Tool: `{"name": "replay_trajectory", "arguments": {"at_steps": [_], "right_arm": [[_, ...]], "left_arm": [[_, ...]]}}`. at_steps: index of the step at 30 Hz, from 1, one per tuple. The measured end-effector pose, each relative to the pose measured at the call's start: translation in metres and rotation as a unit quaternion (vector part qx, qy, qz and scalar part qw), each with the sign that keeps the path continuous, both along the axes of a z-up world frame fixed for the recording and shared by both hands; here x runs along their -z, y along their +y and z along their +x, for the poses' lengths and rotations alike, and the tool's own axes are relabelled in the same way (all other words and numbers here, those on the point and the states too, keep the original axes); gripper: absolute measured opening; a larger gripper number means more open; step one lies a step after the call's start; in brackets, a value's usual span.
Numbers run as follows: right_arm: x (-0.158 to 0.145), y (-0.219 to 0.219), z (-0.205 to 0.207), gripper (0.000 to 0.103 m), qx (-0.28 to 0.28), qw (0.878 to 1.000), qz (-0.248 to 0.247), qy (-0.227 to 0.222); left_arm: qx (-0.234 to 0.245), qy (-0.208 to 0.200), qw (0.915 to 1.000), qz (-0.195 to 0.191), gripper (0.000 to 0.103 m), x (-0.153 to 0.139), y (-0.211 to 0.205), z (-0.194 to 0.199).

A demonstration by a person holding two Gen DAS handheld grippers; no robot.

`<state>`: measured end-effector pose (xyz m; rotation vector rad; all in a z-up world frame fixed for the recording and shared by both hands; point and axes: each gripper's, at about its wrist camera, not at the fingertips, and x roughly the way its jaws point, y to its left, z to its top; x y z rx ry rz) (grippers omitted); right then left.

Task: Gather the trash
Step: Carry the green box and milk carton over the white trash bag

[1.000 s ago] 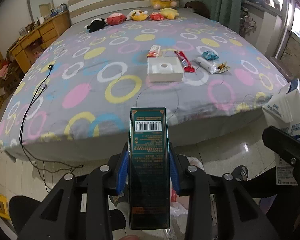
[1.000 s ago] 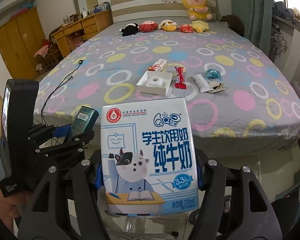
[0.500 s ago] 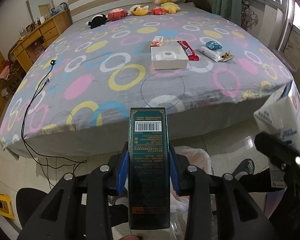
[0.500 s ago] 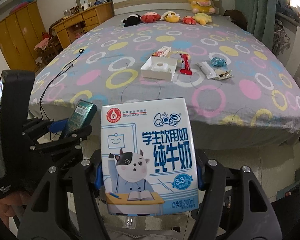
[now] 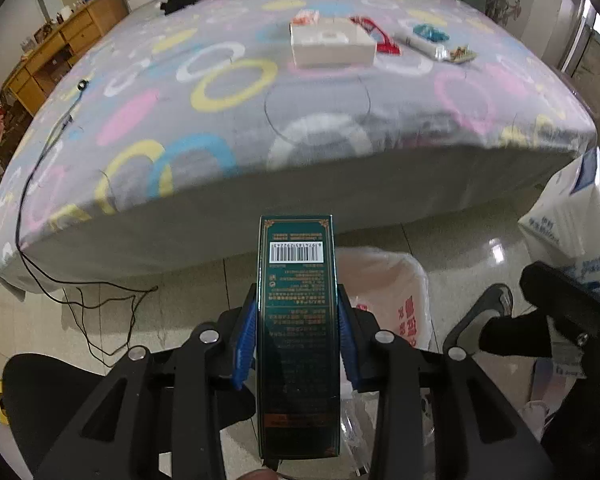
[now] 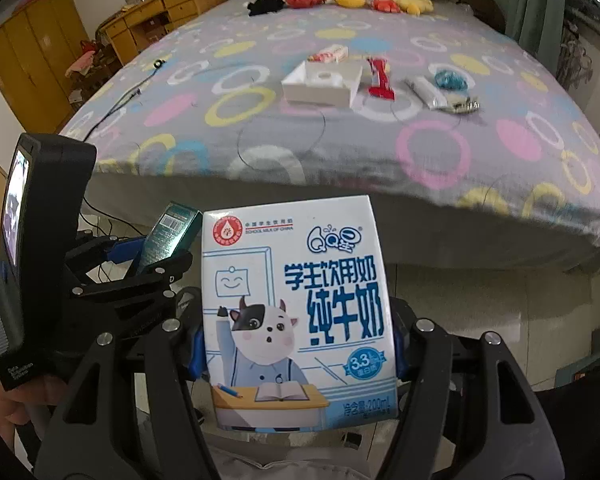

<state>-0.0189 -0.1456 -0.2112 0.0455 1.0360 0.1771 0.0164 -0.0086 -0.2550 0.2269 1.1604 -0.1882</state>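
My left gripper [image 5: 298, 336] is shut on a tall dark green box [image 5: 298, 320] with a barcode, its blue pads pressing both sides. My right gripper [image 6: 296, 344] is shut on a white and blue milk carton [image 6: 296, 304] with a cartoon cow. Both hang over the floor in front of the bed, above a bin lined with a pale plastic bag [image 5: 384, 280]. In the right wrist view the green box [image 6: 172, 236] and left gripper sit just left of the carton. The carton [image 5: 572, 232] shows at the right edge of the left wrist view.
On the ring-patterned bed [image 5: 220, 128] lie a white open box [image 5: 330, 42], a red wrapper [image 6: 380, 78], a clear packet [image 6: 426, 94], a blue wrapper [image 6: 450, 78] and a small red-white packet [image 6: 328, 54]. A black cable [image 5: 80, 304] trails on the floor. Wooden drawers [image 6: 172, 4] stand at the left.
Both grippers have sunk and tipped further down. The bed has slid up in both views and the bag-lined bin has come into view below. Both grips are unchanged.
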Motion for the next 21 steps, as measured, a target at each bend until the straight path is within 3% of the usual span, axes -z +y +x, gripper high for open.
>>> {"name": "replay_trajectory", "arguments": {"at_steps": [4,12,21], "right_arm": [[0.012,0.000,0.003,0.063,-0.003,1.000,0.000,0.015],[0.047,-0.005,0.016,0.063,-0.004,0.998,0.002,0.061],[0.085,-0.003,0.031,0.063,-0.022,0.994,-0.005,0.107]], "left_arm": [[0.003,0.018,0.9998,0.002,0.035,0.015,-0.001,0.002],[0.017,0.093,0.9954,-0.019,0.035,0.058,-0.005,0.012],[0.039,0.121,0.9918,0.013,0.035,0.090,-0.014,0.019]]}}
